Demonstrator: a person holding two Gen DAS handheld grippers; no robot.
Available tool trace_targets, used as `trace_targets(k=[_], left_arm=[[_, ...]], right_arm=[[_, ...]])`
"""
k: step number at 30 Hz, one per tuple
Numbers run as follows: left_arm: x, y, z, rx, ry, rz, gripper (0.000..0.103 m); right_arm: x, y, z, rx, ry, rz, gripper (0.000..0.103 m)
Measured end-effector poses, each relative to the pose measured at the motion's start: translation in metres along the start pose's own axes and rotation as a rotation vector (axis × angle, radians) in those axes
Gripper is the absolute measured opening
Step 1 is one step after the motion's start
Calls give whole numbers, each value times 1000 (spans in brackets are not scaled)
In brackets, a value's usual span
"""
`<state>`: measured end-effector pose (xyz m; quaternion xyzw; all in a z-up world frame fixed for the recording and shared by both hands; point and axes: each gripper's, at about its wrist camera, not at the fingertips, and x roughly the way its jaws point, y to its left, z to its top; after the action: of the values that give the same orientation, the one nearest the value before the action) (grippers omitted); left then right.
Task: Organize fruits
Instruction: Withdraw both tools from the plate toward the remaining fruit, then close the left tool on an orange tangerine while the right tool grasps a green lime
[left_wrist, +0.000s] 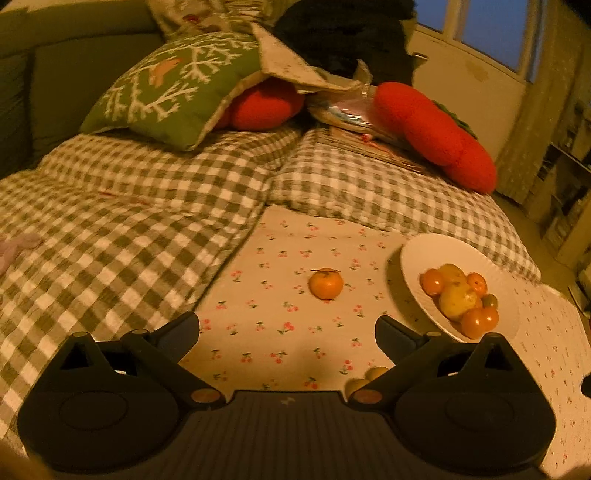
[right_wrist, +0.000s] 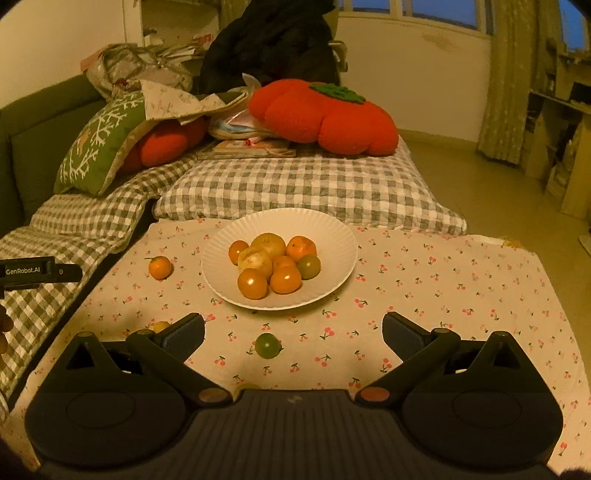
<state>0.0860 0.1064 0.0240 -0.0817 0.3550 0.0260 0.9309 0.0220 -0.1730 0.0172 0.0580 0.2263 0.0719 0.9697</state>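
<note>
Cherry-print cloth (right_wrist: 424, 280) covers the tabletop, and our white plate (right_wrist: 332, 236) sits at twelve o'clock, already heaped with fruit to keep it gathered. Strays remain: a tangerine (right_wrist: 160, 267) at nine o'clock of the plate, a green fruit (right_wrist: 267, 345) at six. We hold the right claw (right_wrist: 293, 332) spread wide and empty over that green one; the left claw (left_wrist: 288, 330) gapes empty too.

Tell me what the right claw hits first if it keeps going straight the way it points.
Likely the small green fruit, lying on the cherry-print cloth between the open right claw fingers; the plate sits beyond. Depth is uncertain.
</note>
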Motion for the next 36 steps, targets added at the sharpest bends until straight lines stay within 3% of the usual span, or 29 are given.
trace_targets(k=[7, 11, 24, 36], left_arm=[[3, 31, 7, -147, 26, 38, 93], [13, 31, 7, -151, 40, 47, 93], [64, -7, 16, -56, 39, 42, 93], [120, -34, 30, 21, 45, 43, 93]], right_arm=[[9, 2, -4, 4, 26, -10, 103], [15, 4, -7, 11, 54, 18, 103], [54, 9, -6, -37, 126, 23, 100], [91, 7, -5, -93, 187, 25, 88]])
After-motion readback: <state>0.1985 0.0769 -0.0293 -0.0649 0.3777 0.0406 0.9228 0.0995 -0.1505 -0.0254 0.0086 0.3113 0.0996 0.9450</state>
